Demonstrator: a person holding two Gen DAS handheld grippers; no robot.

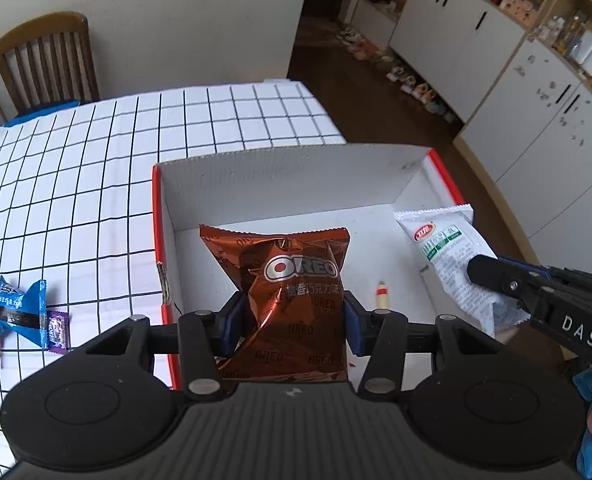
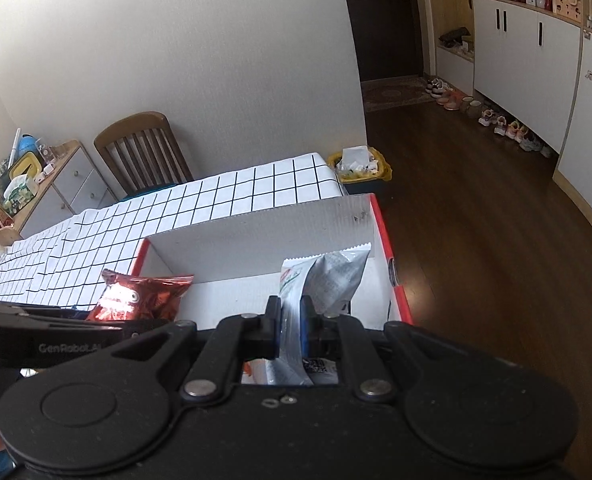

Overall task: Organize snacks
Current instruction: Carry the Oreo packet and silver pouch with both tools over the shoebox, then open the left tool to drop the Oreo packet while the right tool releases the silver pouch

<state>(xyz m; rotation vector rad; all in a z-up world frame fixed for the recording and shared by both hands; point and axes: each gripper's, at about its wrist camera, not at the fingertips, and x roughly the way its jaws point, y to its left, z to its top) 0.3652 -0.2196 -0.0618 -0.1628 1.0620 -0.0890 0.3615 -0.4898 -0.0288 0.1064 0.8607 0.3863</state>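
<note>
Left wrist view: the left gripper (image 1: 292,316) clamps a brown Oreo bag (image 1: 292,280) mid-frame over the white cardboard box (image 1: 288,176); at right, the right gripper (image 1: 475,270) pinches a white snack packet (image 1: 443,248).

Home dining rm: wooden chair (image 2: 144,152), shoes (image 2: 503,126) by cabinets (image 2: 523,56).

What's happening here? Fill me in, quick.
A person is sorting snacks with two handheld grippers. The left gripper holds a brown Oreo packet over the white cardboard box; the right gripper is clamped on a white snack packet above the same box. More wrapped sweets lie on the checked tablecloth.
</note>
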